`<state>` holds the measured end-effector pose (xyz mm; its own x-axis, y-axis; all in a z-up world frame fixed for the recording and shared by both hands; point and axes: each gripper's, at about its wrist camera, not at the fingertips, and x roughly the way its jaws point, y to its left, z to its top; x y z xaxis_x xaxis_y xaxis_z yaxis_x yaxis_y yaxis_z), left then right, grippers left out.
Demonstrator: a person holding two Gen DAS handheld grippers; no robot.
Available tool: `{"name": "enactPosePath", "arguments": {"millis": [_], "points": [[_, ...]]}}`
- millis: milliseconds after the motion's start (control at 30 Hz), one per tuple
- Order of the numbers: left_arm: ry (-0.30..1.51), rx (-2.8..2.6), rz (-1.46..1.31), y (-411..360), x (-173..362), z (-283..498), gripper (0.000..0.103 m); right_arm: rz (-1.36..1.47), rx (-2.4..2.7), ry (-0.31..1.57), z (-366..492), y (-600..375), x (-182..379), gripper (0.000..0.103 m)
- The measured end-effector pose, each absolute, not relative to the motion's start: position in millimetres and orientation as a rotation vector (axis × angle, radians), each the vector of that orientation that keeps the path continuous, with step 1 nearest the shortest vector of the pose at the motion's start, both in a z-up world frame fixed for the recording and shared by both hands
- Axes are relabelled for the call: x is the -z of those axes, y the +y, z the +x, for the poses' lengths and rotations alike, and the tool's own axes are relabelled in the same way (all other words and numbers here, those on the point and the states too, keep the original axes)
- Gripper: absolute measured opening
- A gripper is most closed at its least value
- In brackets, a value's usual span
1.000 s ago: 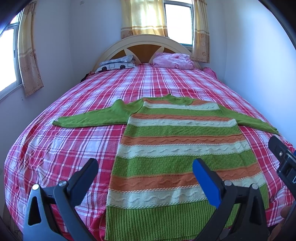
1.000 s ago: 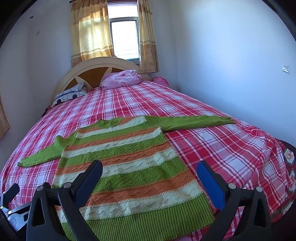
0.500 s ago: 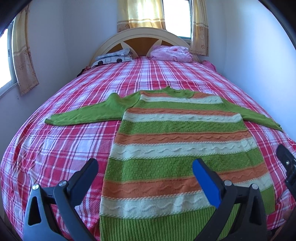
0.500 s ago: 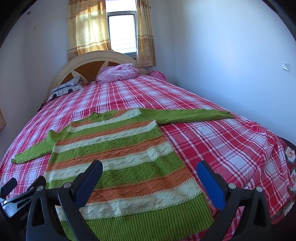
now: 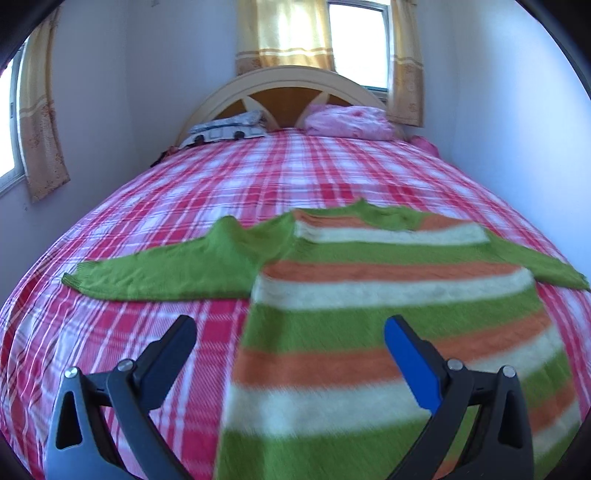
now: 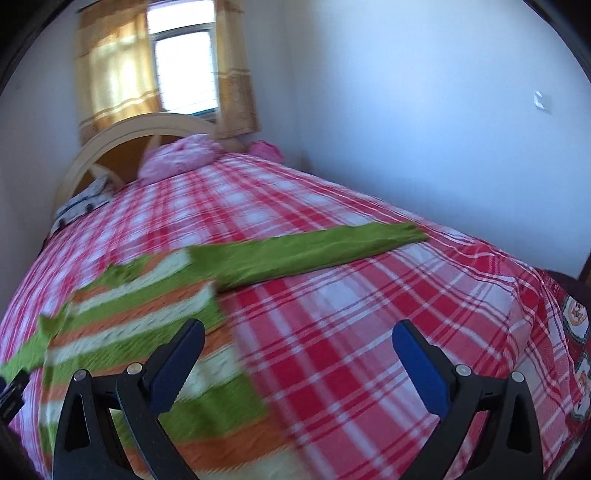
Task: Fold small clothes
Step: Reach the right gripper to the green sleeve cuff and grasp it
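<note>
Striped sweater (image 5: 388, 295) flat on the bed (image 5: 221, 192), sleeves out. Above it, left gripper (image 5: 288, 354) and right gripper (image 6: 297, 354), jaws spread, empty.

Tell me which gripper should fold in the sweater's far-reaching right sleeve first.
Right. The right gripper is open and faces the outstretched green sleeve directly, while the left gripper hangs over the sweater body's opposite edge.

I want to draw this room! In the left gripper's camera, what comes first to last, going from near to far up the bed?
Open left gripper → green, orange and cream striped knitted sweater → red and white plaid bedsheet → pink crumpled pillow → cream arched wooden headboard → yellow curtains.
</note>
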<state>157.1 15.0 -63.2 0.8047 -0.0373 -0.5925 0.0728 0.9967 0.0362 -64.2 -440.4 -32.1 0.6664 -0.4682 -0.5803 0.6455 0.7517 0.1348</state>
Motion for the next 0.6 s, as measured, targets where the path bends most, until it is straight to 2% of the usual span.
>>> {"name": "enactPosePath", "arguments": {"millis": [67,133,200,333,467,500,533,600], "points": [[0.649,0.025,0.059,19.6,73.9,172.9,0.103,0.419,0.658,0.545,-63.1,-482.5,34.5,0.099],[0.684,-0.003,0.048,24.6,86.8,186.0,0.103,0.548,0.678,0.53,-64.4,-535.2,40.3,0.077],[0.722,-0.025,0.023,30.3,102.0,194.5,0.103,0.716,0.68,0.53,-62.6,-589.7,52.7,0.069],[0.79,-0.039,0.004,31.5,122.4,200.1,0.103,0.978,0.712,0.5,-56.8,-657.9,83.1,0.069],[0.817,-0.029,-0.013,32.6,126.1,199.9,0.103,0.999,0.744,0.52,-25.6,-692.0,99.4,0.069],[0.827,-0.023,-0.032,34.8,127.5,199.4,0.103,1.002,0.751,0.526,-19.4,-697.5,102.7,0.066],[0.833,-0.015,-0.052,37.7,128.6,200.9,0.103,1.015,0.755,0.538,-9.3,-702.3,108.7,0.058],[0.834,-0.003,-0.085,42.6,129.8,200.6,0.103,1.015,0.769,0.548,3.7,-707.3,114.7,0.055]]}}
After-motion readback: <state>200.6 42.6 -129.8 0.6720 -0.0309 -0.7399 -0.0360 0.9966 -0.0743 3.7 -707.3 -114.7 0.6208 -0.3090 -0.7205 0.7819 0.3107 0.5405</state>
